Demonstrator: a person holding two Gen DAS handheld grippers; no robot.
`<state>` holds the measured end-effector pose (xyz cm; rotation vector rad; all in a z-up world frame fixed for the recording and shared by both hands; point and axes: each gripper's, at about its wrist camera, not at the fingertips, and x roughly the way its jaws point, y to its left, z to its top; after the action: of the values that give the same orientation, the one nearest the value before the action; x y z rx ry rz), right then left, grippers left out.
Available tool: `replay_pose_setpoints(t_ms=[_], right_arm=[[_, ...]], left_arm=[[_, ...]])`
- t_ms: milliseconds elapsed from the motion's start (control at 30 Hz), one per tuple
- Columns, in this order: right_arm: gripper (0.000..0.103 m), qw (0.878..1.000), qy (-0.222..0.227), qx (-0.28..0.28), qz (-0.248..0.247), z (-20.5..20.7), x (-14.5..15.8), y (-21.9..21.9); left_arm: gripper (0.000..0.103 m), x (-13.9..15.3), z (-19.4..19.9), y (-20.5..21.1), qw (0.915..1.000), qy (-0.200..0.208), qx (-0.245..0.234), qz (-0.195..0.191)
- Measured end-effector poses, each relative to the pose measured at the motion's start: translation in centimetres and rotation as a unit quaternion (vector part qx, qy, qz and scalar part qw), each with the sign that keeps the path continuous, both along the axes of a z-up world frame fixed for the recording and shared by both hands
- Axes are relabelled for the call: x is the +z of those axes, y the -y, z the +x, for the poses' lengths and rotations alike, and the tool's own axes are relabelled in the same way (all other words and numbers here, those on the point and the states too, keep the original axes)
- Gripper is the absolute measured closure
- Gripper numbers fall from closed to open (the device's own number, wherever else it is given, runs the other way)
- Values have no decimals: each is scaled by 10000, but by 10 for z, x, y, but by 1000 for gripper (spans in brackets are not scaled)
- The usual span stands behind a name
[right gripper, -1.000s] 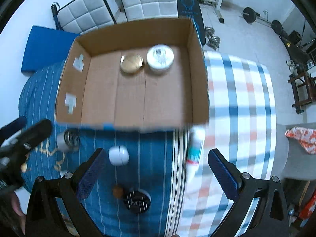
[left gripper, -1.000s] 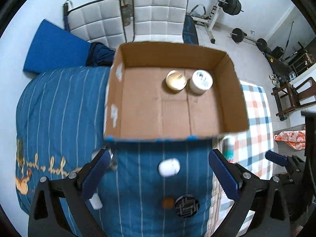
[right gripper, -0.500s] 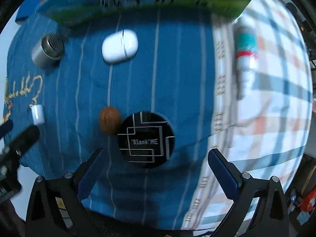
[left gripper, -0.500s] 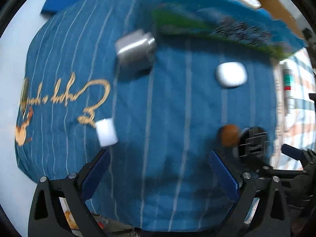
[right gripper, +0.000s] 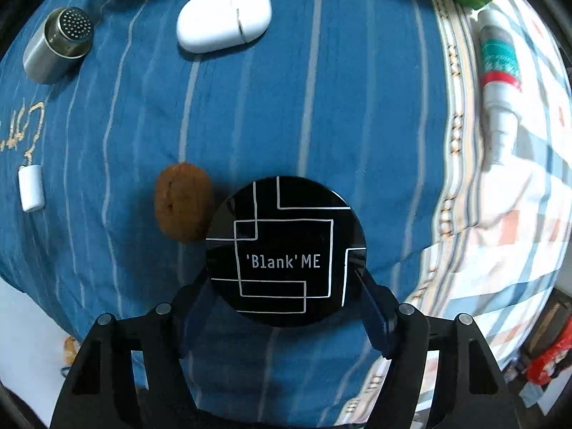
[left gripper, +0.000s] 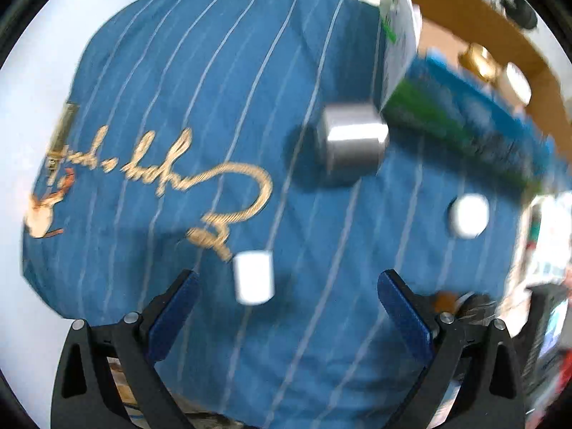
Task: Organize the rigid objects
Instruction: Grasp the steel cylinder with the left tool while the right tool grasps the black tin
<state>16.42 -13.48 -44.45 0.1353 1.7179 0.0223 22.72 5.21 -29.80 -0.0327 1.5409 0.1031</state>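
The round black glossy tin (right gripper: 286, 250), its lid printed with white angular lines and the words 'Blank'ME, lies on the blue white-striped quilt (right gripper: 321, 107) between the blue-padded fingers (right gripper: 371, 318) of the right gripper (right gripper: 282, 307), which sit close against its two sides; whether they press it yet is not clear, since the tin's rim hides the contact. Just beside the tin's upper left edge sits a brown wrinkled walnut (right gripper: 184, 202), touching or nearly so. Farther up lies a smooth white oval plastic case (right gripper: 223, 18) with a seam across it, and to its left a brushed steel shaker (right gripper: 57, 44) on its side, its perforated top facing up and right. A small white plastic cylinder (right gripper: 31, 187) rests near the left edge by gold embroidered script. At right, where the quilt meets a checked cloth, a white tube with a teal and red label (right gripper: 498, 71) lies lengthwise. The left gripper (left gripper: 286, 296) hangs over the same quilt with its fingers spread wide and nothing between them (the picture is smeared by motion); the white cylinder lies just ahead of its left finger, the shaker beyond. A cardboard box (left gripper: 482, 35) with a printed blue-green outer side is cut off at the top right, two round lids inside barely legible.
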Motion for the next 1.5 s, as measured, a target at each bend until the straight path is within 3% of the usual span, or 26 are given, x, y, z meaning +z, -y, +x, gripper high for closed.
replay_pose_setpoints(t_ms=[167,400,467,533,633,767,900,1133,1233,1500], right_arm=[[29,9991,203,-375,54,22,15,20],[30,9962,433,-757,39,61,25,40],[30,9957,449,-812,50,69,26,45],[30,9957,441,-817,64,73,26,48],[30,9958,416,-806,89,75,25,50],[30,9964,394,-742,110,79,25,50],[30,9974,410,-594,86,82,27,61],[31,9984,331,-433,179,31,23,64],[32,9991,268,-307,153,13,21,63],[34,9996,74,-248,124,-11,0,54]], left_arm=[[1,-11,59,15,9994,-127,221,-252],[1,-52,106,37,9989,-463,30,88],[11,-63,112,43,9983,-550,-87,177],[34,-76,116,50,9971,-697,-207,234],[44,-89,118,55,9962,-823,-248,161],[45,-85,111,56,9982,-557,-194,136],[45,-76,81,64,9984,-450,-326,42],[45,-71,12,102,9956,-583,-615,-390],[45,-81,-8,120,9925,-773,-756,-564],[46,-98,-2,142,9914,-905,-884,-347]])
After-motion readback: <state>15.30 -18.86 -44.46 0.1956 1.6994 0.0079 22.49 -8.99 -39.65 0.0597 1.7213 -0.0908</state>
